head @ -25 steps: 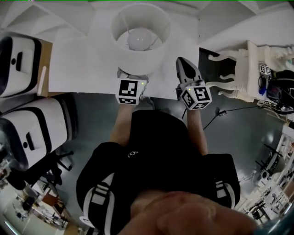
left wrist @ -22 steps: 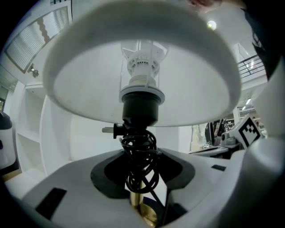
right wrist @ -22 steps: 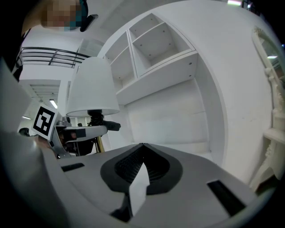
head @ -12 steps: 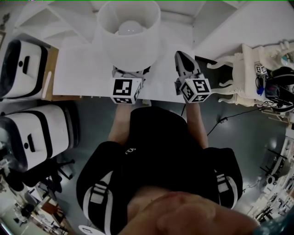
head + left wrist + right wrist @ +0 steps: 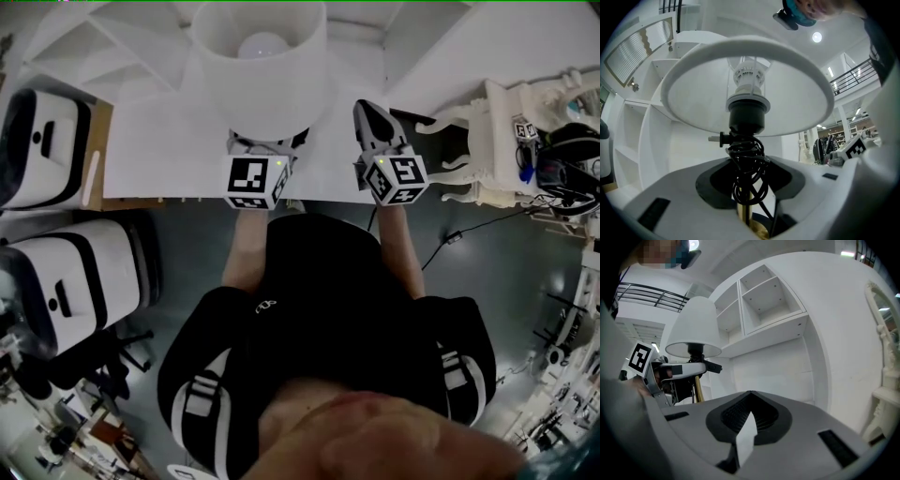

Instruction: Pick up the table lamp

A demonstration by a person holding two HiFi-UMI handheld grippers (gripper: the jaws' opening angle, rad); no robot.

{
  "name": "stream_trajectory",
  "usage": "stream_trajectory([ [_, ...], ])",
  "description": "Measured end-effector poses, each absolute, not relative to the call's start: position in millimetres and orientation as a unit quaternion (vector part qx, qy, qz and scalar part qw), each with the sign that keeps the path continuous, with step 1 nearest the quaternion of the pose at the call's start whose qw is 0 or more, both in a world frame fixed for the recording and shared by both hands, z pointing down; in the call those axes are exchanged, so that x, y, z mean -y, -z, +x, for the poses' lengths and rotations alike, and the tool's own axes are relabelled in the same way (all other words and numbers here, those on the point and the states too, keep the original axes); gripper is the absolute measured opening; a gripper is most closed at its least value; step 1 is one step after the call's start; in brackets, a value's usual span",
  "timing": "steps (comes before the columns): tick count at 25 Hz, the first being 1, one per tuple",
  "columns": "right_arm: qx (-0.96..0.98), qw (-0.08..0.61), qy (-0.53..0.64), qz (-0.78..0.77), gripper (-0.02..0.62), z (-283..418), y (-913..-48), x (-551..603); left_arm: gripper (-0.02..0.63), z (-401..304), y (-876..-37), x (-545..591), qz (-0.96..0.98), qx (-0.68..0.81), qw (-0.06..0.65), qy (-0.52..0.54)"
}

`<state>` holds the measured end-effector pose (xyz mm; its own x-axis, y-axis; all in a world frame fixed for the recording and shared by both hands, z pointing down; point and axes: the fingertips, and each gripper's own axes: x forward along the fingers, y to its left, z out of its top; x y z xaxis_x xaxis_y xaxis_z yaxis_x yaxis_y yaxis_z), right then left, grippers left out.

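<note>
The table lamp has a white drum shade (image 5: pixel 258 70) with the bulb showing inside it. Under the shade (image 5: pixel 750 84) are a black socket and a brass stem (image 5: pixel 743 216) with a black cord wound round it. My left gripper (image 5: pixel 747 180) is shut on that stem below the socket; in the head view its jaws lie under the shade and only its marker cube (image 5: pixel 255 180) shows. The lamp (image 5: pixel 693 329) hangs in the air, clear of the table. My right gripper (image 5: pixel 367 111) hovers to the lamp's right, jaws together and holding nothing.
A white table (image 5: pixel 155 141) lies under the lamp, with white shelving (image 5: pixel 764 296) behind it. Two white and black cases (image 5: pixel 42 141) (image 5: pixel 84 272) stand at the left. An ornate white chair (image 5: pixel 492 141) and cables are at the right.
The lamp has risen with my left gripper; its shade now looms larger and higher in the head view. The right gripper has risen alongside it.
</note>
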<state>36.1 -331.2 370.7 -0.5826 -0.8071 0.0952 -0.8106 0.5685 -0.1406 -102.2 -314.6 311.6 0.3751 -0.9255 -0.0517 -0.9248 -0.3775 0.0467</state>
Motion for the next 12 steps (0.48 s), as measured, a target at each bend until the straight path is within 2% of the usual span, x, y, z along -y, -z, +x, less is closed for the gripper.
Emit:
stream_trajectory([
  [12,0.881,0.013,-0.083,0.465,0.017,39.0,-371.5,331.0,0.181,-100.7,-319.6,314.9,0.837,0.545,0.018,0.039],
])
